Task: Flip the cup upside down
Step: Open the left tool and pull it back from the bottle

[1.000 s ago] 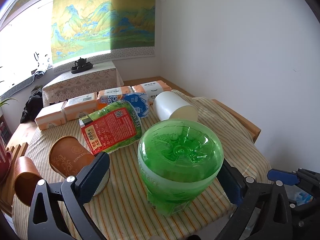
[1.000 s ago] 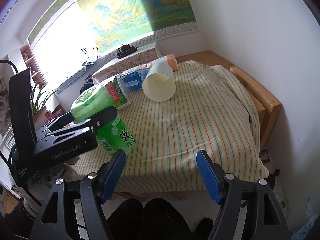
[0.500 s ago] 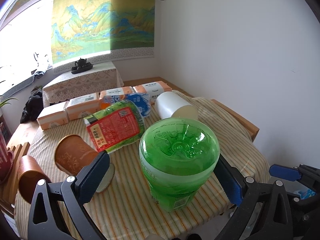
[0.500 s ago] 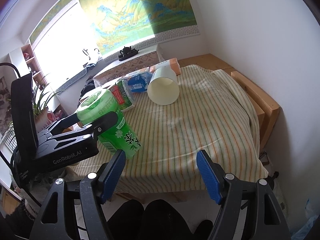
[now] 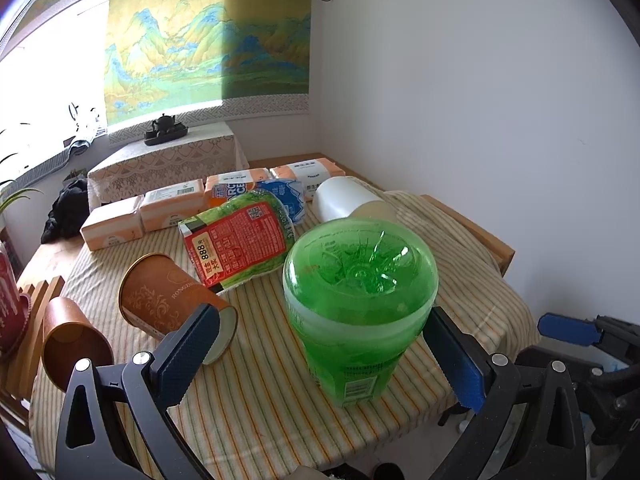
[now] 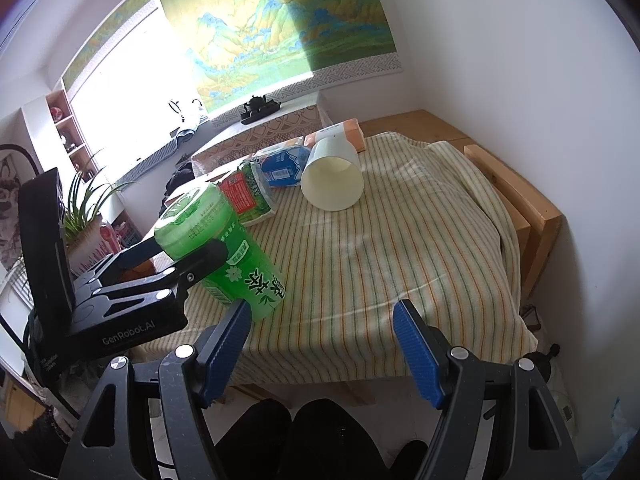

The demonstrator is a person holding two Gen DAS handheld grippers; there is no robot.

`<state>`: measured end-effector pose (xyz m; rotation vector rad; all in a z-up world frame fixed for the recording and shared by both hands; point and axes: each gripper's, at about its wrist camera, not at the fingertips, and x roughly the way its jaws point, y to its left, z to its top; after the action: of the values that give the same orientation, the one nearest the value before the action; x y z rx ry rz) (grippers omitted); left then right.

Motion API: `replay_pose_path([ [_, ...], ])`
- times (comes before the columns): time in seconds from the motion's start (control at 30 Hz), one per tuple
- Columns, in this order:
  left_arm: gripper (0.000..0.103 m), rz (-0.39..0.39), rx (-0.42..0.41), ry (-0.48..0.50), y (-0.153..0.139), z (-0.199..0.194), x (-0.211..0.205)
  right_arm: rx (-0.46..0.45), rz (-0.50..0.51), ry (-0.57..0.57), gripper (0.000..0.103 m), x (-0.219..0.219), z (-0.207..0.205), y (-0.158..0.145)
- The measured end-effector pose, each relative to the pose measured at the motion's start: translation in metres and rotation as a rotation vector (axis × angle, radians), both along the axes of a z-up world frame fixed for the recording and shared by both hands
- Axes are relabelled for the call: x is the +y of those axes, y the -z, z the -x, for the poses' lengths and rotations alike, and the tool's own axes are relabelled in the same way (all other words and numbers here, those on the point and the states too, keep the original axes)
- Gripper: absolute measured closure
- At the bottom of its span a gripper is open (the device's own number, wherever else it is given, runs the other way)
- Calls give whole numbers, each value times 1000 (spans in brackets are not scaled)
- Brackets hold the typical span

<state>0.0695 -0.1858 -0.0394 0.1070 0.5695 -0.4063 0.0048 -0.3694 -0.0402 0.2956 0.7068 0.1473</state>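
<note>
- The left gripper [image 5: 320,356] has its jaws spread around an inverted green tea bottle [image 5: 358,312] near the table's front edge; I cannot tell whether the pads touch it. A nudge could topple it off.
- The white paper cup [image 6: 333,178] lies on its side, mouth toward us, well beyond the bottle.
- The right gripper [image 6: 320,350] hangs wide and empty; a careless squeeze could crush that thin cup.
</note>
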Motion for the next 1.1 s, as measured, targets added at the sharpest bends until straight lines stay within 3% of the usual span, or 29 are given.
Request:
replay_pose_path([
  [0.47,0,-41,4,8,10,25,7,-12,-17,-12,33,-1,1,1],
  [0.57,0,-13,10,-6,7,36,19,-25,5,-9,33,1,2,-1],
  [0.93,0,50,-55,-210,-24,71,79,-111,120,-14,33,34,9,-14],
  [1.1,0,47,-66,-293,-32,83,101,-159,168,-25,23,51,14,-20],
])
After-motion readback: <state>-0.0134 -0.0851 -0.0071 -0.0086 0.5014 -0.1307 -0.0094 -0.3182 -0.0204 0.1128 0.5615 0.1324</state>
